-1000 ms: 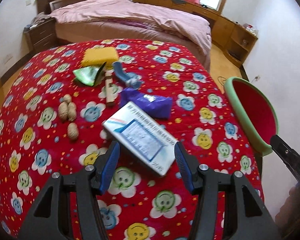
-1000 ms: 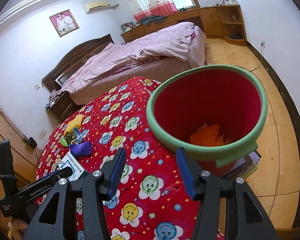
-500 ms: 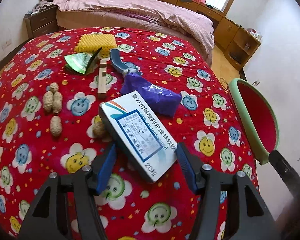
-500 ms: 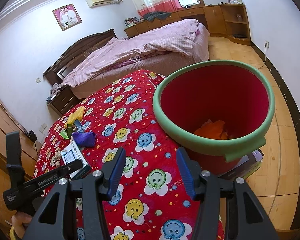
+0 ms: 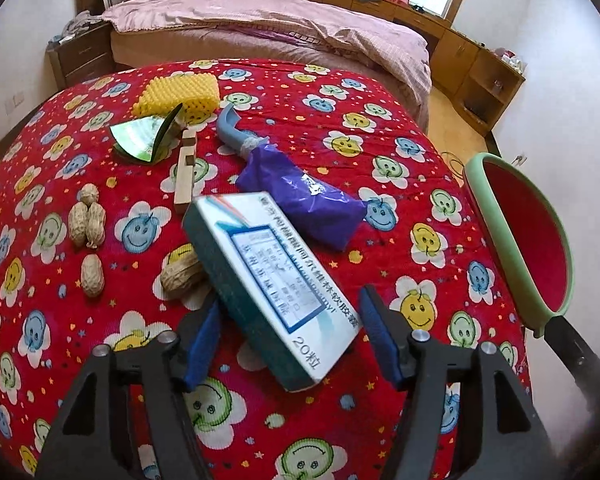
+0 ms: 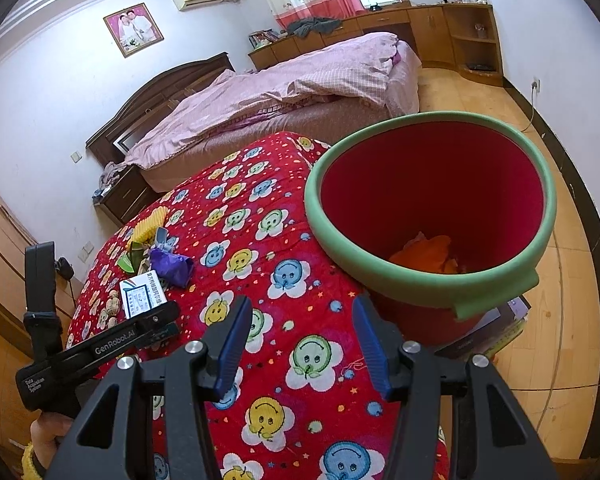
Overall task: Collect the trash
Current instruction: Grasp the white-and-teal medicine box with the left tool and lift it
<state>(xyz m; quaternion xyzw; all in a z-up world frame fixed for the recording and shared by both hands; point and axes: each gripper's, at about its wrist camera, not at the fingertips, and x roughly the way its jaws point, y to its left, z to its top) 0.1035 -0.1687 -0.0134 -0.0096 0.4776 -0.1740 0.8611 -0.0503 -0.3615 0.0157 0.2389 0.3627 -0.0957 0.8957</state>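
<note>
A white and teal medicine box lies on the red flowered table cover, its near end between the open jaws of my left gripper; contact is unclear. Behind it lie a purple wrapper, a grey-blue hook-shaped piece, a wooden stick, a green foil wrapper, a yellow sponge and several peanuts. The red bin with a green rim stands off the table's right edge, orange scraps inside. My right gripper is open and empty above the table near the bin. The box and left gripper show there too.
A bed with a pink cover stands behind the table. Wooden cabinets line the far right wall. The table's right edge drops to a wooden floor by the bin.
My left gripper has moved forward and down so the medicine box's near end now lies between its jaws. My right gripper shifted slightly; the bin looks closer.
</note>
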